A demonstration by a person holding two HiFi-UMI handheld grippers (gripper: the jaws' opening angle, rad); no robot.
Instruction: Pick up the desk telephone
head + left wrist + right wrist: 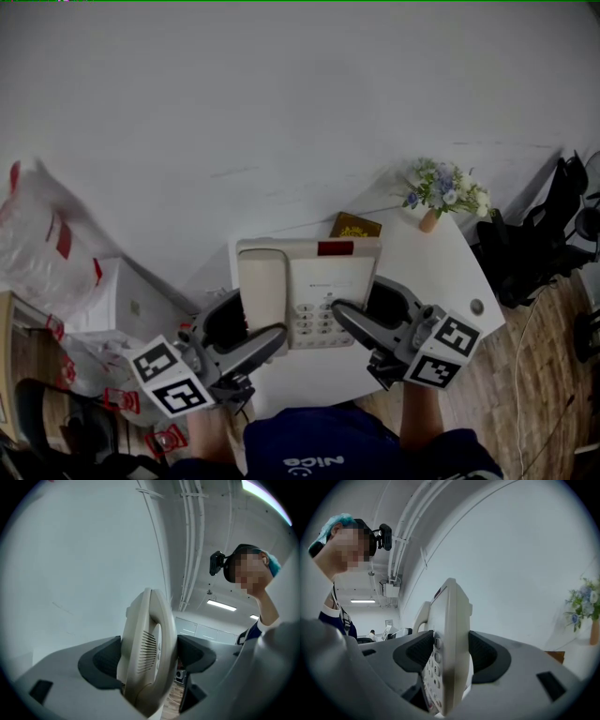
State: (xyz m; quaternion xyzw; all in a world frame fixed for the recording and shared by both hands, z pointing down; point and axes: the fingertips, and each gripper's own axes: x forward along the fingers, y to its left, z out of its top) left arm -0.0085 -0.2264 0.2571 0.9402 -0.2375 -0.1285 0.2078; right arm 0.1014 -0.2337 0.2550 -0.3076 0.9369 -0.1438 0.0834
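The desk telephone (307, 286) lay between the left tongs (274, 339) and right tongs (343, 313), over the worktop (433, 272); a flower vase (428, 219) stood at the worktop's far right corner.

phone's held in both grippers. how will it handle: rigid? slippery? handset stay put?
Probably rigid: the telephone shows no sag between the left gripper and the right gripper. Likely slippery: smooth plastic, clamped only at its near edge. The handset merely sits in its cradle, so a tilt might spill it.
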